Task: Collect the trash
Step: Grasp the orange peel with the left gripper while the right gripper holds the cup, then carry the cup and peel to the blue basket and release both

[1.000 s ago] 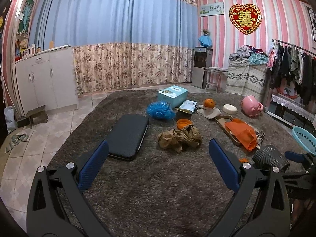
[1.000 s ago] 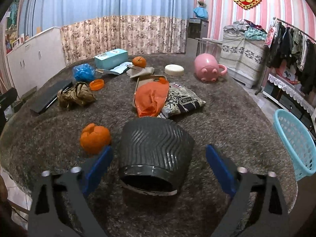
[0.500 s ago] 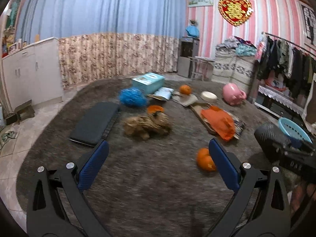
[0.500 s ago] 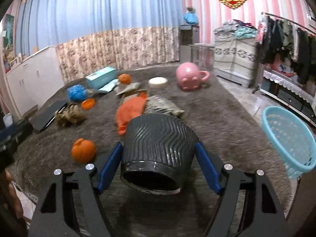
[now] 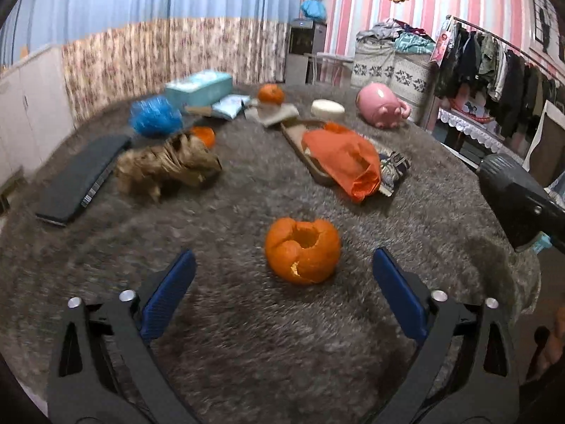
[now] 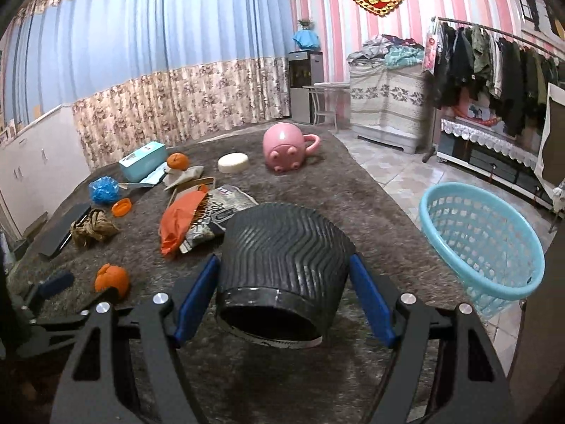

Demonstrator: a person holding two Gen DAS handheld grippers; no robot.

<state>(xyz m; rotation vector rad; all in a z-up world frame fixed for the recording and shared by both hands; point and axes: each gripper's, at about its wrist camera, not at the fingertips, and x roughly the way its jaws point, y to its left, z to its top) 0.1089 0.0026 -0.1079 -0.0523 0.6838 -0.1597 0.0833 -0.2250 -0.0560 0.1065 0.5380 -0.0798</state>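
My right gripper (image 6: 282,304) is shut on a black ribbed bin (image 6: 282,272), holding it above the brown carpet; the bin also shows at the right edge of the left wrist view (image 5: 515,194). My left gripper (image 5: 282,293) is open and empty, low over the carpet, with an orange peel (image 5: 303,251) lying just ahead between its fingers. The peel also shows in the right wrist view (image 6: 112,280). More trash lies further off: an orange plastic bag (image 5: 342,162), crumpled brown paper (image 5: 166,166), a blue plastic wad (image 5: 155,116) and a printed wrapper (image 6: 219,215).
A black flat case (image 5: 81,180), a teal box (image 5: 199,86), a whole orange (image 5: 270,93), a white round tin (image 5: 327,107) and a pink pig mug (image 5: 383,109) lie on the carpet. A light blue basket (image 6: 483,243) stands on the tiles to the right.
My right gripper closed on the black bin and lifted it. My left gripper swung right and lower, bringing the orange peel close between its open fingers.
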